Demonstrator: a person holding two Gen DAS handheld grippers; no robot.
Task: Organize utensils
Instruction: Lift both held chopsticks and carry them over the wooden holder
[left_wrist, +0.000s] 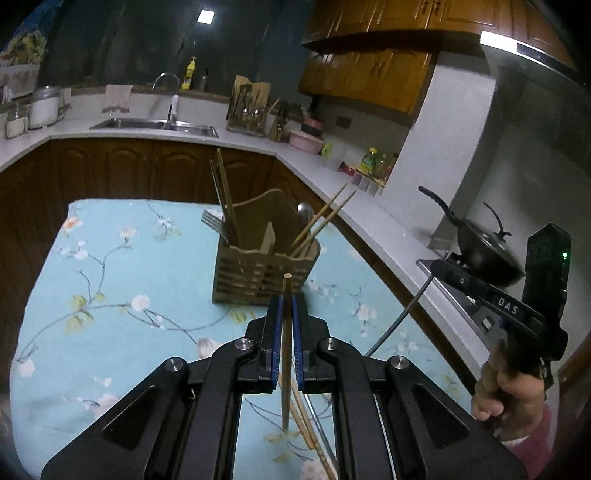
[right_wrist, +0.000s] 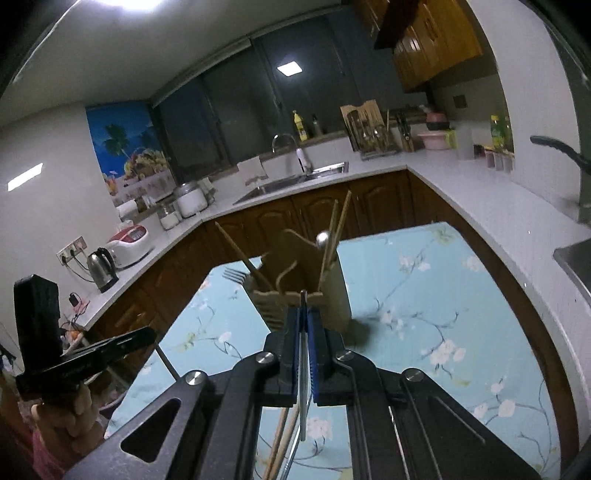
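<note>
- My left gripper (left_wrist: 286, 314) is closed on one wooden chopstick (left_wrist: 286, 354), held upright so it can drop straight into the utensil holder (left_wrist: 263, 271).
- My right gripper (right_wrist: 305, 325) clamps a thin metal utensil (right_wrist: 303, 369); I cannot tell which kind.
- Both point forward at the holder on the floral tablecloth (left_wrist: 110, 288), the right one nearer.
- More chopsticks (left_wrist: 308, 432) lie on the cloth below.

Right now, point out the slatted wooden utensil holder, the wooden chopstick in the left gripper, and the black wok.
Slatted wooden utensil holder (left_wrist: 258, 275): left wrist view, front slatted wall.
Wooden chopstick (left_wrist: 286, 295): left wrist view, shaft just beyond the pads.
Black wok (left_wrist: 487, 254): left wrist view, dark bowl side.
</note>
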